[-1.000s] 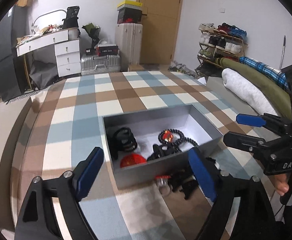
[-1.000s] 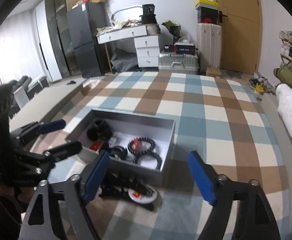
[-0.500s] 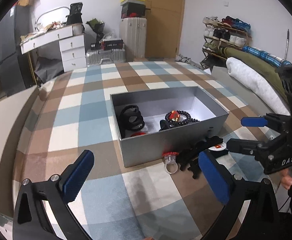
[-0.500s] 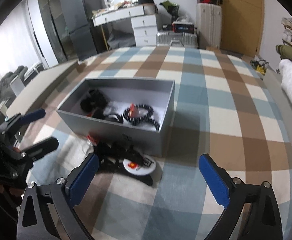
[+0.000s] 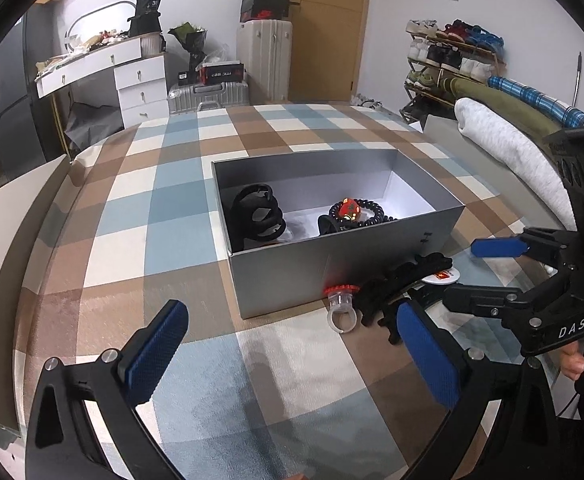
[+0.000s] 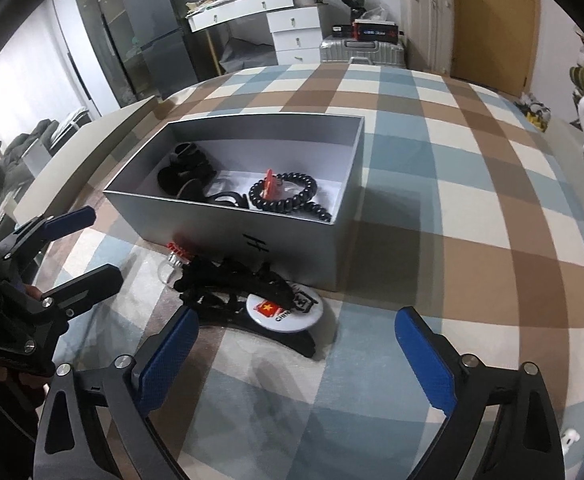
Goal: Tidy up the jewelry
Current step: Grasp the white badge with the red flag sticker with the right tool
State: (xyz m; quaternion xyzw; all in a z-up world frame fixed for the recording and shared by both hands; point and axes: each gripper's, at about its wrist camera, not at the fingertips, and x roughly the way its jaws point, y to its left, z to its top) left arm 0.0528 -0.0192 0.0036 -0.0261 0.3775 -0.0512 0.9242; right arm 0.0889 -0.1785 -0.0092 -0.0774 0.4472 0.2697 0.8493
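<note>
both my left gripper (image 5: pixel 288 356) and right gripper (image 6: pixel 297 354) gape wide, holding nothing. bracelets (image 6: pixel 288 192) already lie in the grey box (image 6: pixel 292 240) on the checked blanket (image 6: pixel 471 208); ring (image 5: pixel 341 306), black clips (image 6: pixel 228 280) and badge (image 6: pixel 282 312) wait by its near wall.

I see the box (image 6: pixel 252 236) on the rug (image 6: pixel 471 208), holding bead bracelets (image 6: pixel 292 196) right and hair ties (image 6: pixel 184 176) left, with a ring (image 6: pixel 174 264), hair clips (image 6: pixel 232 280) and badge (image 6: pixel 280 310) lying on the rug before its near wall.
</note>
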